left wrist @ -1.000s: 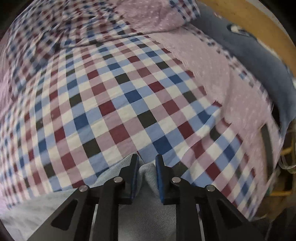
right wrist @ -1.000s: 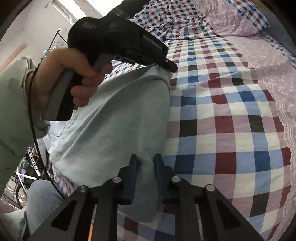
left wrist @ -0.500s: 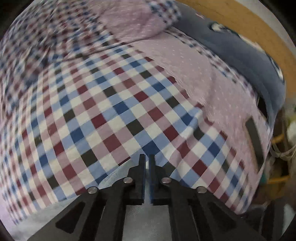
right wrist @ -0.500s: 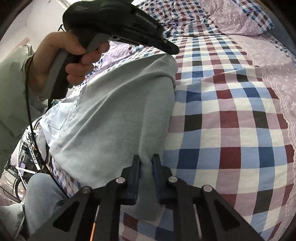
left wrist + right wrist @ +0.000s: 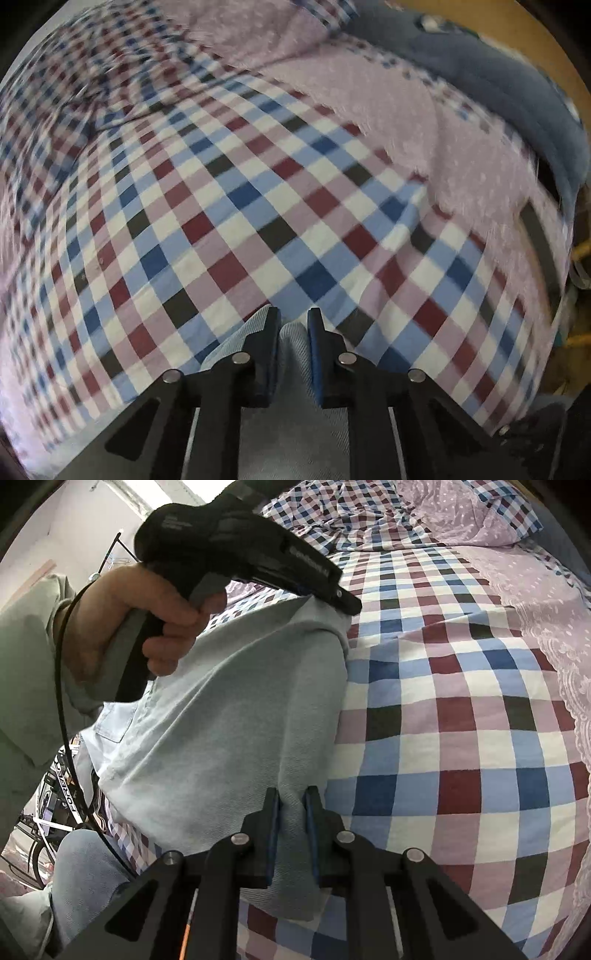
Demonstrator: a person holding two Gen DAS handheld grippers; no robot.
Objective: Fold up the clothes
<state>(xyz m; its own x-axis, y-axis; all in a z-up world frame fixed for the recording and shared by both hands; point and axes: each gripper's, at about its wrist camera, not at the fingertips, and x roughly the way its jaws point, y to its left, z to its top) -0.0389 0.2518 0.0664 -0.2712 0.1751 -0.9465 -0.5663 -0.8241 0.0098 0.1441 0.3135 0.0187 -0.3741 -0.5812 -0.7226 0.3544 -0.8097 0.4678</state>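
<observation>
**Both grippers pinch one edge of the garment above the bed**

The right gripper point(image 5: 291, 812) has its jaws drawn in on a fold of the pale grey-blue garment point(image 5: 229, 716), cloth bunched between the blue pads. The left gripper point(image 5: 292, 334) does the same: in its own view a ridge of the same twill sits between its fingers, and from the right wrist its black body can be seen with its tip at the far corner of the cloth, held in the person's hand point(image 5: 147, 627). Between the two grips the garment hangs as one broad panel, its held edge raised over the checked bedsheet point(image 5: 461, 720), the rest trailing down toward the person's side of the bed. A pocket shows near the lower left of the panel. Beyond lie a lilac blanket point(image 5: 424, 129) and a dark blue pillow point(image 5: 517, 92).

How far the folding has gone I cannot judge; the panel may already be doubled or may be a single layer.

Risks, as I judge them:
- Each grip holds only a narrow bite near the edge, so a tug or uneven pull could slip the cloth free on one side.
- If the two grippers travel at different heights, the edge would land skewed and crease.
- The trailing part off the bed's edge could drag and pull the garment back.
</observation>
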